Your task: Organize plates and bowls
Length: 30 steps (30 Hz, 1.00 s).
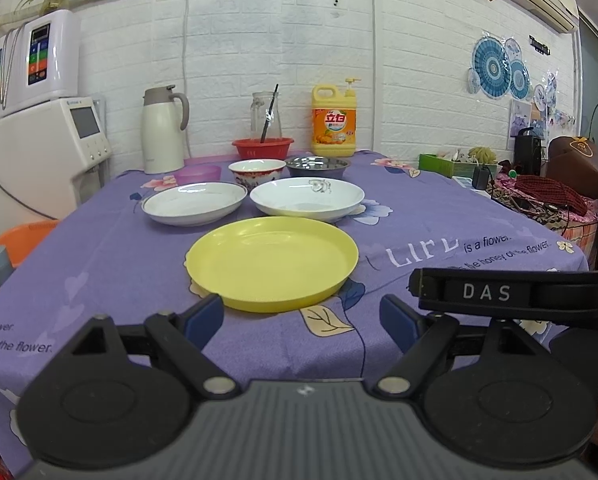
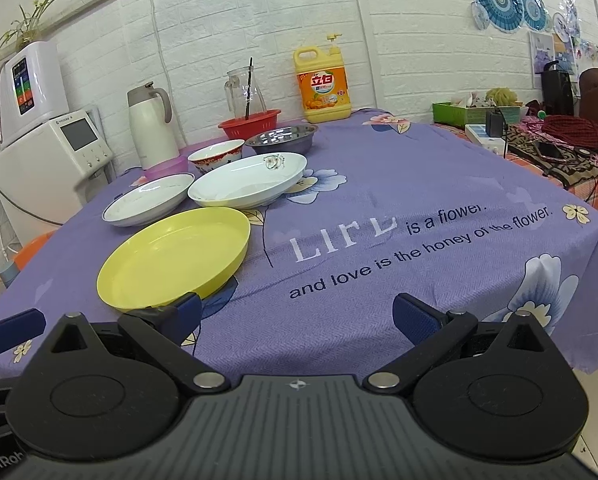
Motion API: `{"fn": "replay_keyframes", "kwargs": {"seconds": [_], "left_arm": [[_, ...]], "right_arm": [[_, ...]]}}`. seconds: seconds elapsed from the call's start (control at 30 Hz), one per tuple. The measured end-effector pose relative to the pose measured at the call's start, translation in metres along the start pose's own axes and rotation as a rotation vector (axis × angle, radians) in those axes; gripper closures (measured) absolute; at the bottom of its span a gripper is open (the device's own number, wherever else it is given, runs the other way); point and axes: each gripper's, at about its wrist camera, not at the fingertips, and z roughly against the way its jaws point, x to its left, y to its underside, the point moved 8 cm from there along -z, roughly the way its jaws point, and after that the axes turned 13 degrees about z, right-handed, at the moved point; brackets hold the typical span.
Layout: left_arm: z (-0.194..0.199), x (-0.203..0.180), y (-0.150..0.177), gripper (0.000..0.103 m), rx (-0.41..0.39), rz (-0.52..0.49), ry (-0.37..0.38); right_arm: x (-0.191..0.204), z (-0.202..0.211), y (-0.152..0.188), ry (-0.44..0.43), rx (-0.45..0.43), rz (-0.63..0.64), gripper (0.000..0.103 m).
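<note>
A yellow plate (image 1: pixel 272 263) lies on the purple tablecloth, just ahead of my left gripper (image 1: pixel 302 318), which is open and empty. Behind it lie two white plates, one at the left (image 1: pixel 194 203) and one with a grey motif at the right (image 1: pixel 307 198). Further back stand a red-patterned bowl (image 1: pixel 257 173), a steel bowl (image 1: pixel 317 167) and a small purple bowl (image 1: pixel 197 174). In the right wrist view my right gripper (image 2: pixel 297 314) is open and empty, right of the yellow plate (image 2: pixel 174 257). The white plates (image 2: pixel 149 199) (image 2: pixel 248 179) and the bowls (image 2: pixel 216 156) (image 2: pixel 281 139) lie beyond.
At the table's back edge stand a white thermos jug (image 1: pixel 161 130), a red basket (image 1: pixel 263 148) with a glass pitcher (image 1: pixel 265 116), and a yellow detergent bottle (image 1: pixel 333 121). A white appliance (image 1: pixel 39 156) stands left of the table. A cluttered side table (image 1: pixel 539 196) is at the right.
</note>
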Motion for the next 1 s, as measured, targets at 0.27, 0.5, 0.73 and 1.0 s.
{"fn": "replay_keyframes", "kwargs": {"seconds": [0.27, 0.5, 0.73, 1.0], "left_arm": [[0.0001, -0.0002, -0.0002, 0.020, 0.000, 0.000, 0.000], [0.0020, -0.0026, -0.0017, 0.020, -0.001, -0.003, 0.002], [0.0020, -0.0031, -0.0016, 0.020, 0.000, -0.002, 0.003], [0.0009, -0.0043, 0.0005, 0.020, 0.004, -0.003, 0.009]], "right_arm": [[-0.0002, 0.0005, -0.0008, 0.001, 0.001, -0.001, 0.000], [-0.0004, 0.0008, -0.0009, 0.003, 0.001, -0.002, 0.000], [-0.0008, 0.0011, -0.0009, 0.001, 0.001, -0.005, 0.000], [-0.0002, 0.0009, -0.0005, -0.002, 0.006, -0.007, 0.000]]}}
